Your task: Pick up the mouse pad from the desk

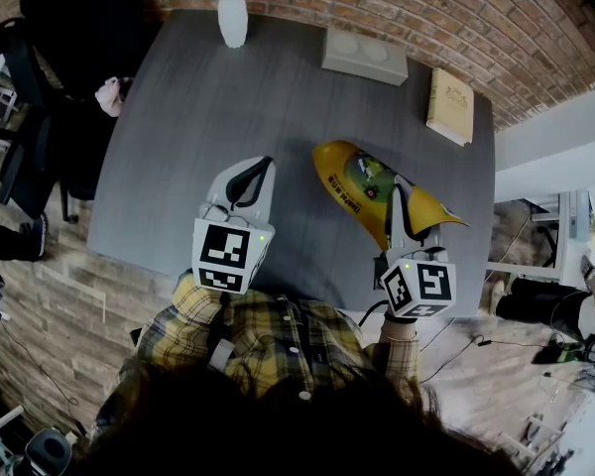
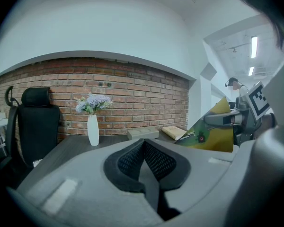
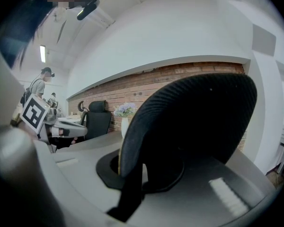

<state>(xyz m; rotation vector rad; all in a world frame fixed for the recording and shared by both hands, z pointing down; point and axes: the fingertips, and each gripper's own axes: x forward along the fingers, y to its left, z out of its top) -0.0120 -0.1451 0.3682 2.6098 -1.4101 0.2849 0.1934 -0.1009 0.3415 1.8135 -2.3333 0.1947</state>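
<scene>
Right gripper [image 1: 405,206] clamps tight on the near edge of the mouse pad [image 1: 362,188], its jaws pressed together on the thin sheet, which stands tilted over the near right part of the dark grey desk [image 1: 278,97]; whether the pad's far tip touches the desktop cannot be made out. On its upper face the pad is bright yellow, with a green picture in the middle and a line of print along one edge. From the right gripper view its underside [image 3: 194,122] is black, finely ribbed and curved, rising in front of the camera. Left gripper [image 1: 250,178] hangs just beside the pad with its jaws fully together and nothing between them, above bare desktop. At the far edge stand a white vase [image 1: 233,18] of pale flowers, a grey box [image 1: 365,55] and a tan book [image 1: 450,105]
</scene>
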